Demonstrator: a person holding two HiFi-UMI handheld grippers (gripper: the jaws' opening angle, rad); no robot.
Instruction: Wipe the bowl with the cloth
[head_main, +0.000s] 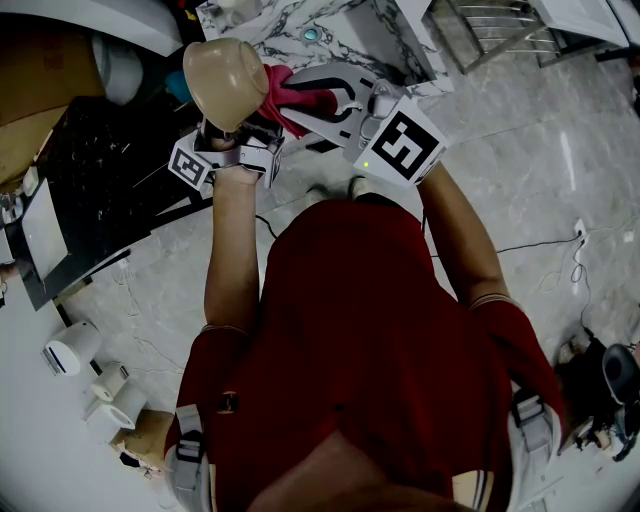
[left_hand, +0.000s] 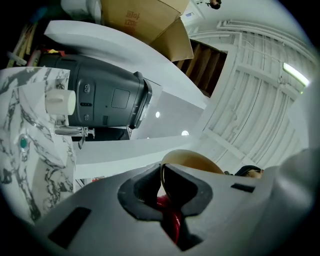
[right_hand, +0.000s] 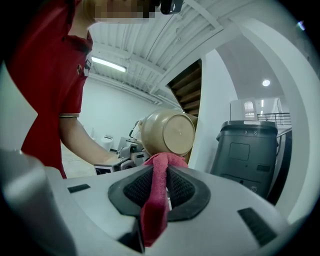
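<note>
My left hand-held gripper is clamped on the rim of the tan bowl, while my right hand-held gripper pinches the red cloth touching it.

Red short-sleeved shirt, possibly polo

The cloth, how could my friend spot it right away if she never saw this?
Look above the person's red shirt, where both arms reach up. The right gripper pinches the cloth in its jaws, touching the tan bowl. It is the only soft, pinkish-red thing up there, next to a hard, smooth bowl.
</note>
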